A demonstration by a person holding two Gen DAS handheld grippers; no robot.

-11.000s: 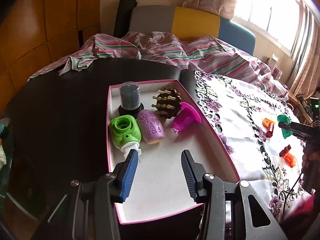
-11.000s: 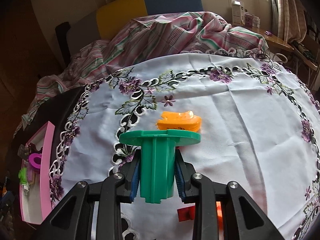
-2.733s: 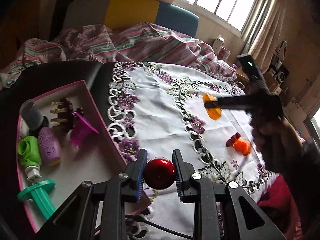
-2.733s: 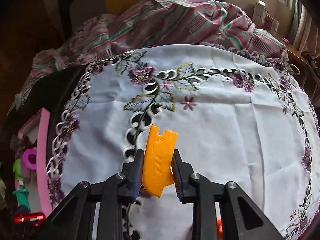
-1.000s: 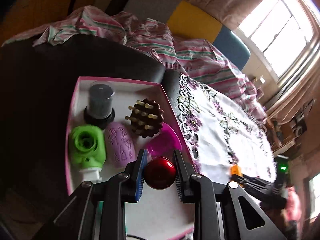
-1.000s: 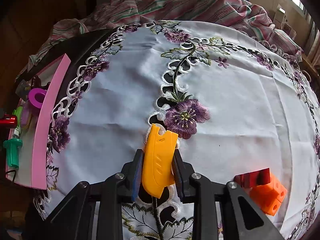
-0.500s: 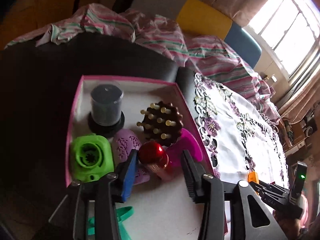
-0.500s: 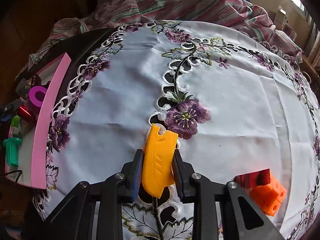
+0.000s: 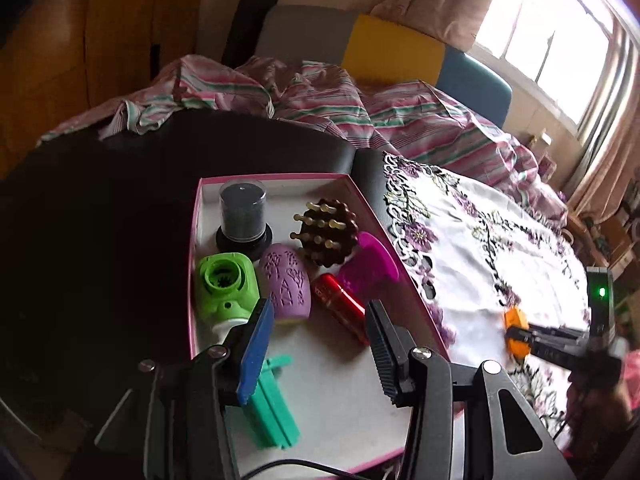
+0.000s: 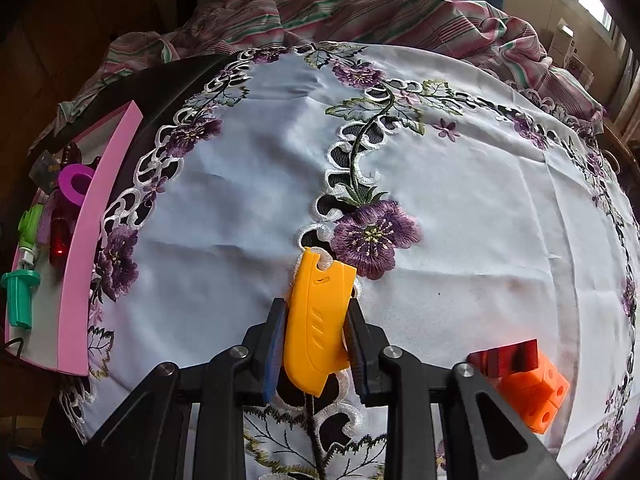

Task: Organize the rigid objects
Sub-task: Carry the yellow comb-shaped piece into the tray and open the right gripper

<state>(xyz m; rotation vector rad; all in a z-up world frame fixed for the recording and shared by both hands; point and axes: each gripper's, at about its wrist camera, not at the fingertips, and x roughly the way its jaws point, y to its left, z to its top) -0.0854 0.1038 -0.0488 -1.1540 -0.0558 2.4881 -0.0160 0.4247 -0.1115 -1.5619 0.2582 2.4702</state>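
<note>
Hovering angled down over the pink tray [image 9: 276,178], the left gripper [image 9: 320,322] has just opened, empty; the red cylinder [image 9: 340,306] lies near the tray's right edge. Pointing steeply down at the tablecloth [image 10: 480,220], the right gripper [image 10: 314,322] clamps the yellow piece [image 10: 318,312].

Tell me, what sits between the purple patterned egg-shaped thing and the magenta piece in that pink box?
In the left wrist view, a shiny red cylinder lies on its side between the purple egg and the magenta piece, inside the pink box.
</note>
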